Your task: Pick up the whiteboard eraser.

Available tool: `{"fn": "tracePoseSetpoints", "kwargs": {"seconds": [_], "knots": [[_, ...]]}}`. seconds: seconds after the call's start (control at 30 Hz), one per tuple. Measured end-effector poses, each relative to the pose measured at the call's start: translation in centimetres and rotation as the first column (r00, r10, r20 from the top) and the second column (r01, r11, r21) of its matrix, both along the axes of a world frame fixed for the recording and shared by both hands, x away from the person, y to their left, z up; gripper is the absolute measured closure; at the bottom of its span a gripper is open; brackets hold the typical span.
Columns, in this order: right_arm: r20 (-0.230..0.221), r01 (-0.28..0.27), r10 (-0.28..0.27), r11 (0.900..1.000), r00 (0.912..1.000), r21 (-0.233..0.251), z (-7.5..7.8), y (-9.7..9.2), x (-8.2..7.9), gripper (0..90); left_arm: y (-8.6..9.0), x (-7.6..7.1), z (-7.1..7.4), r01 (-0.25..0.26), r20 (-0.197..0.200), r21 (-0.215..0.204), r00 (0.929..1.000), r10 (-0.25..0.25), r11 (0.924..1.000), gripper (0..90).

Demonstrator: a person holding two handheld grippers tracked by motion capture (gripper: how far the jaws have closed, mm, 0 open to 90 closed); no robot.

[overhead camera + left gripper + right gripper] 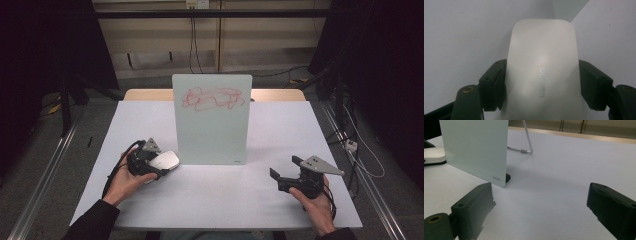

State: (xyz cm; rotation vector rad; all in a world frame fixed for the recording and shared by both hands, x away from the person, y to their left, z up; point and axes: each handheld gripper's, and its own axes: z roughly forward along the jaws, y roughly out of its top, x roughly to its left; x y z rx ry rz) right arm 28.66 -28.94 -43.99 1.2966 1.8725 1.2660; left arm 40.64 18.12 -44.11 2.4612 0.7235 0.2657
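A small whiteboard (212, 120) stands upright on its wire stand at the table's middle, with red scribbles (212, 98) near its top. My left gripper (159, 162) sits at the board's lower left corner, shut on a white eraser (541, 72) held between both jaws; the eraser (164, 161) rests low over the table. My right gripper (285, 170) hovers open at the front right, nothing between its fingers. In the right gripper view the whiteboard (474, 147) edge and its stand (527, 141) lie ahead to the left, and the eraser (432, 153) peeks out at far left.
The white table (280, 130) has bare surface to the right of the board and along the front. A wooden strip (277, 95) runs behind it. Metal rails (45, 170) and cables (360, 155) flank the table on the floor.
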Motion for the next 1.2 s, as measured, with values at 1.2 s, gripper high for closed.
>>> {"fn": "tracePoseSetpoints", "kwargs": {"seconds": [1.2], "knots": [[-0.004, 0.006, -0.006, 1.0, 1.0, 0.006, -0.04, 0.01, 0.19, 6.4, 0.75, -0.8, 1.01, -0.04, 0.006, -0.047, 0.9992, 0.04, 0.9981, 31.0]]}}
